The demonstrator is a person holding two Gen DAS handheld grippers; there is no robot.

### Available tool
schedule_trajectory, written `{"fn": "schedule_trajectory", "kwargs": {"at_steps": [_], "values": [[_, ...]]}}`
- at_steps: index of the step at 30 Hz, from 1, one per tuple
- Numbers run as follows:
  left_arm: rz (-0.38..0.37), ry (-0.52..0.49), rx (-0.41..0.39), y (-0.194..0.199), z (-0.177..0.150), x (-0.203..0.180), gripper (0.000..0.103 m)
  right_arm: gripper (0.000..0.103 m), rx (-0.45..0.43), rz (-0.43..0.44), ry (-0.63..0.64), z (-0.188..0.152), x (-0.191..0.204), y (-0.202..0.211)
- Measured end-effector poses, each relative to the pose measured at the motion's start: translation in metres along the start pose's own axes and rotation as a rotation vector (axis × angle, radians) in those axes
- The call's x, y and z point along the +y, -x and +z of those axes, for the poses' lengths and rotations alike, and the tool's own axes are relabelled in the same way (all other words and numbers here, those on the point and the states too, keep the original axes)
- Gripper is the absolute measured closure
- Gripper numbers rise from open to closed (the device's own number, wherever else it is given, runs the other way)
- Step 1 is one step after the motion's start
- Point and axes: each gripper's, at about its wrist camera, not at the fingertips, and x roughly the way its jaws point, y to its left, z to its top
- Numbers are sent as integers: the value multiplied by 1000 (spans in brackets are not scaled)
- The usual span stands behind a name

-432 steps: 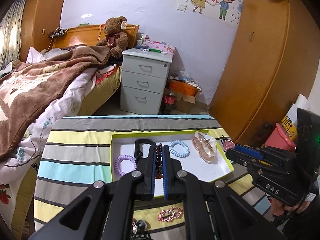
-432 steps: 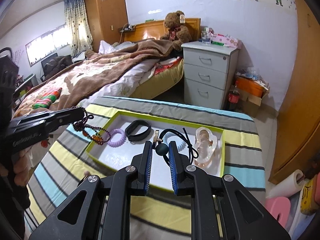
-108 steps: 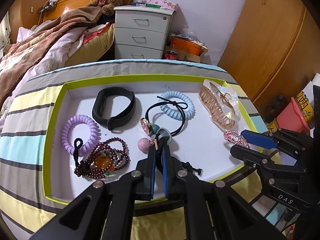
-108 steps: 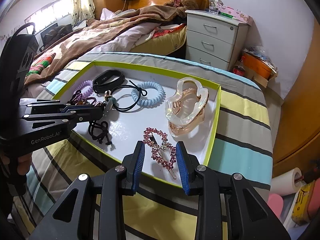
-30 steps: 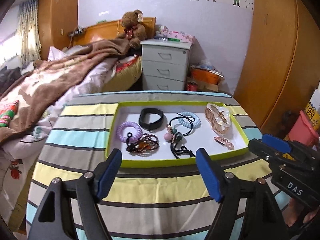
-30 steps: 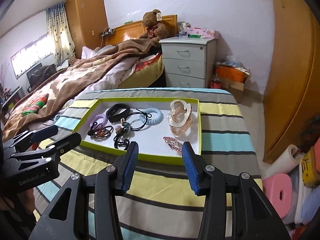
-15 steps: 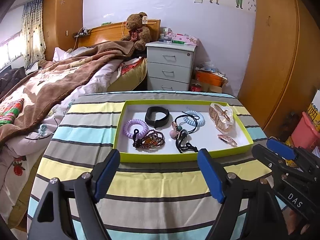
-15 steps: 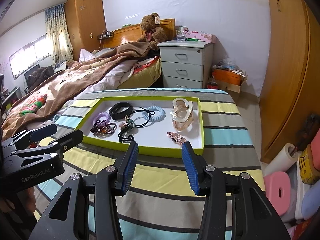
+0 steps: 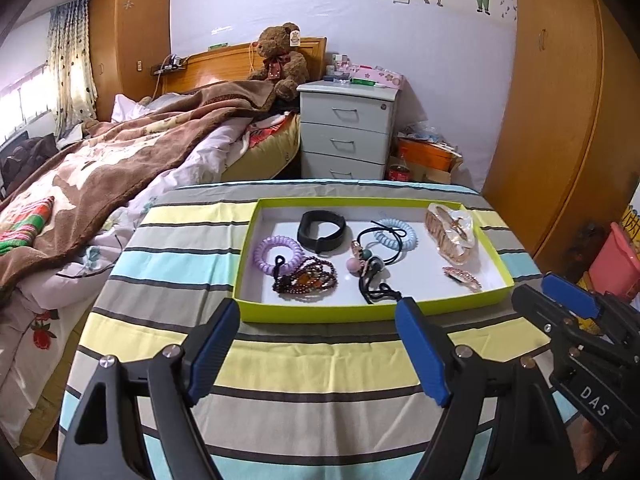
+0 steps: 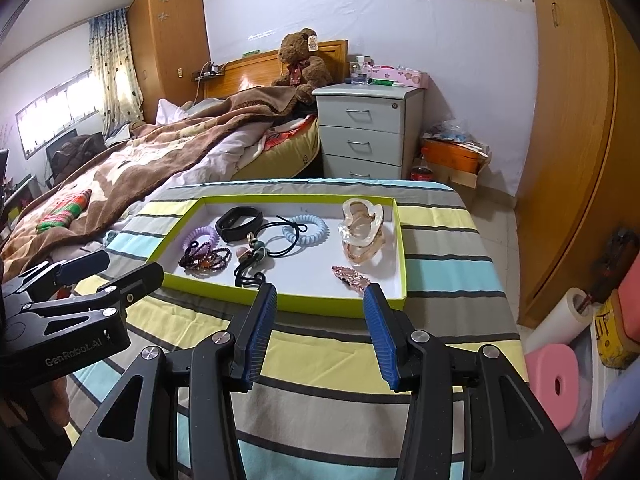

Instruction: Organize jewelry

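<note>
Your green-rimmed tray (image 9: 360, 314) lies flat, holding a purple coil tie (image 9: 276, 249), black band (image 9: 321, 232), blue coil tie (image 9: 396, 234), dark beads (image 9: 306, 280), clear claw clip (image 9: 450, 230) and pink barrette (image 9: 462, 277).

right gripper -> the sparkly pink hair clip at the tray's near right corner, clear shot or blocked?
Probably clear. The right gripper is open and empty, facing the tray's near wall. The pink hair clip lies alone just beyond that wall, apart from the clear claw clip. Only the low wall needs clearing.

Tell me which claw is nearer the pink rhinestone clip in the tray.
Right. The right claw hangs open just short of the tray's near rim, its right finger almost at the pink rhinestone clip. The left claw hangs open farther left, facing the tray's middle.
</note>
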Motion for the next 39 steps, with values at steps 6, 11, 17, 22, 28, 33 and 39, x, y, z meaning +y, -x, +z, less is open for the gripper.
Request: {"fn": "schedule_trajectory", "kwargs": {"at_steps": [6,11,17,22,28,33,39], "values": [[0,13,16,-2,-1,1,21,57,-1,1,0,1,1,0],[-4,25,33,-5,-2,3,21,57,-1,1,0,0,1,1],[13,21,36,-6,-2,2,21,57,-1,1,-1,1,2,0],[16,17,36,-5,-3,2,20,57,-1,-3,1,1,2,0],[28,14,42,-5,-3,1,19,57,-2,1,0,0,2,1],[25,14,42,-5,-3,1,19,57,-1,1,0,0,2,1],[25,14,48,-6,-3,0,19,57,-1,-1,2,-1,4,1]]}}
